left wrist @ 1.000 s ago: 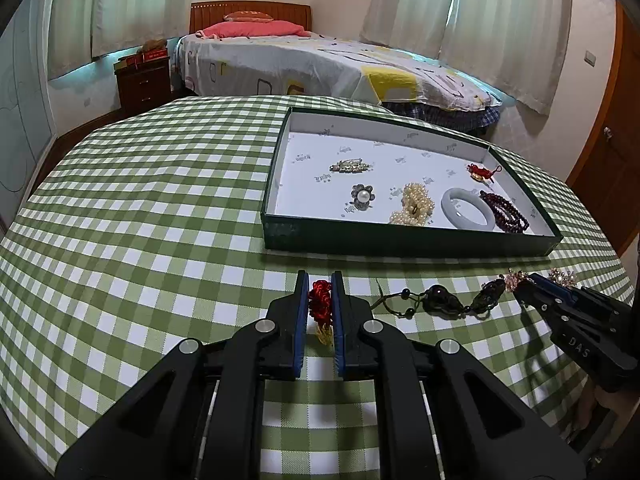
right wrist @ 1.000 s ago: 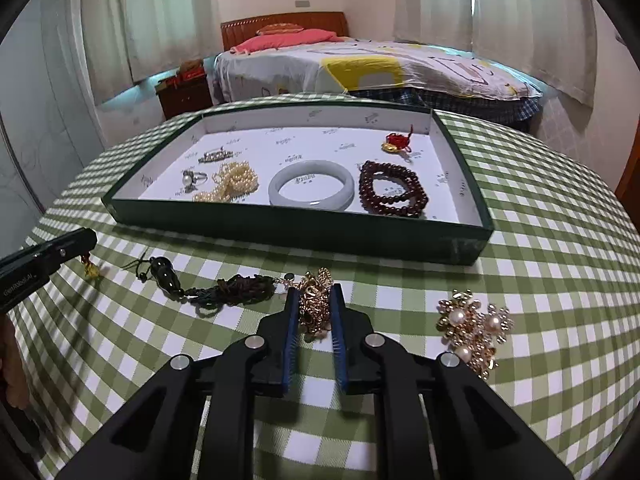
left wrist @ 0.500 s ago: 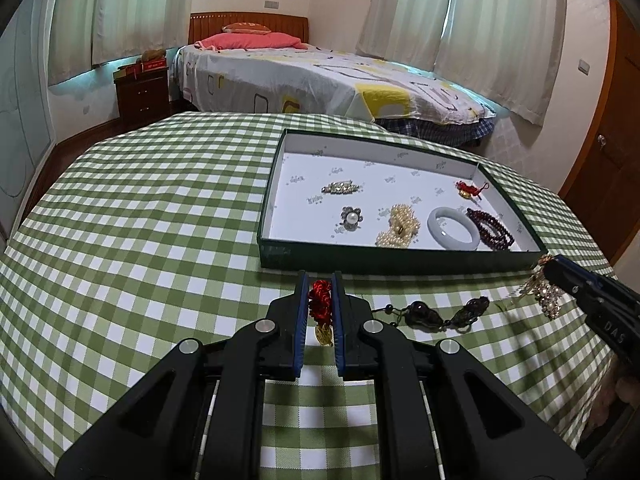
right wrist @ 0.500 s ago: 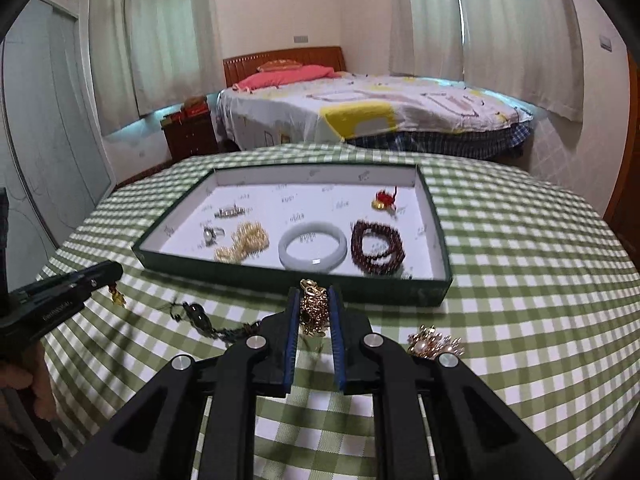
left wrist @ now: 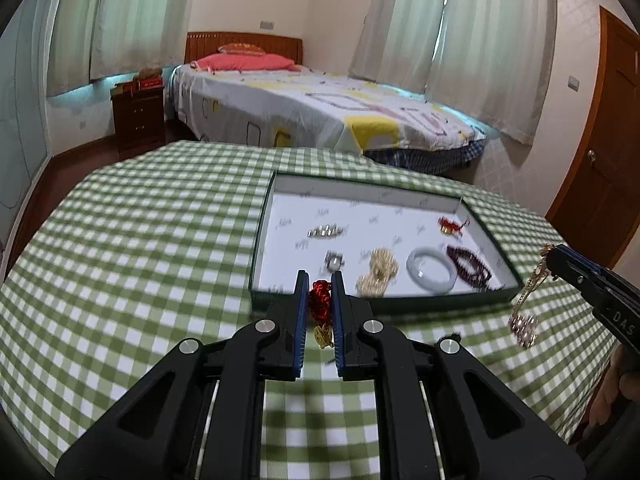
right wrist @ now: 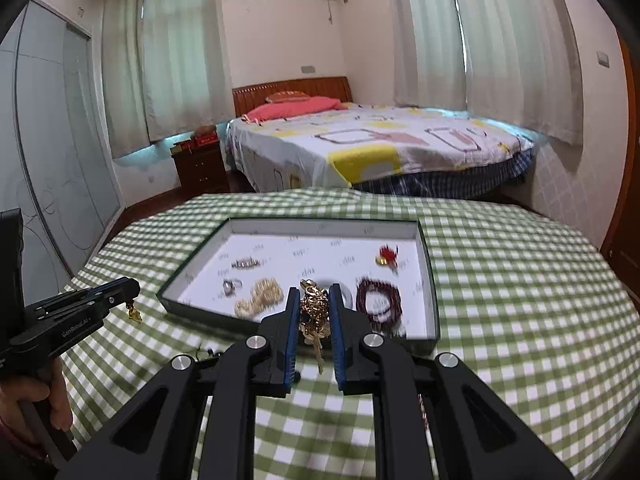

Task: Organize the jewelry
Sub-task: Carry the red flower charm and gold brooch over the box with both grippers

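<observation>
Left gripper [left wrist: 320, 300] clenched on red charm [left wrist: 320, 298], hanging vertically. Right gripper [right wrist: 316, 312] grasping gold necklace [right wrist: 314, 312]; full dangling length seen only from left wrist.

A green-and-white checked tablecloth [left wrist: 132, 248] covers the table. The tray [right wrist: 431, 280] has dark green walls and a white printed lining. Inside lie a pale jade bangle [left wrist: 431, 271], dark red beads [right wrist: 378, 304] and cream pearls [left wrist: 379, 270]. The bed [right wrist: 384, 140] wears white with yellow blocks.
</observation>
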Available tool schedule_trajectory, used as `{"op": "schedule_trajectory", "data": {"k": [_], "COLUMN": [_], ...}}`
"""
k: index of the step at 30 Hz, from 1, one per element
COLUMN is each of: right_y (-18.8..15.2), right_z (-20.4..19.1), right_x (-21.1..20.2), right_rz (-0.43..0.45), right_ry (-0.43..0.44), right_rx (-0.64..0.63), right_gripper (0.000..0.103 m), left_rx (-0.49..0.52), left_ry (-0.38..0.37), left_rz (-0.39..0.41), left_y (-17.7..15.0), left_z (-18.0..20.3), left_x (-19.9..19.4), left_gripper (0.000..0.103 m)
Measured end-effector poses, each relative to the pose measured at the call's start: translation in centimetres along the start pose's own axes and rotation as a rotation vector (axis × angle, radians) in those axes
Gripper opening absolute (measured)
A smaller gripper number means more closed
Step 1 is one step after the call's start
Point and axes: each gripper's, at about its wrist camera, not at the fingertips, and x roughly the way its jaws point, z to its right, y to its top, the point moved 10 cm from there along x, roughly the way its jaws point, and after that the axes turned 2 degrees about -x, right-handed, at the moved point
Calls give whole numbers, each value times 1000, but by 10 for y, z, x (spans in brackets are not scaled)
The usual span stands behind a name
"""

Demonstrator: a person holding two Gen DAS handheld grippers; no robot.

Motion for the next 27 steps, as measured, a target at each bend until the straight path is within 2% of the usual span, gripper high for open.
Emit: {"op": "schedule_trajectory", "data": {"k": [9,17,22,27], "right_y": [38,61,66,47], "right_z": [-2,12,20,27], "right_x": [17,50,77,124], "right_rz": [53,64,51,-44], "right_ry": [13,-5,-2,15], "right_rx": [-13,-20,-15,4], "right_gripper": [15,15,15,15], "left_rx": [20,64,89,102], "left_ry": [-50,-98,-111,-106], "left_rz": [56,86,56,-52], "left_y": [48,86,89,66], "left_z": [25,61,79,82], "left_x": [13,49,90,144], "left_gripper": [11,11,11,11]}}
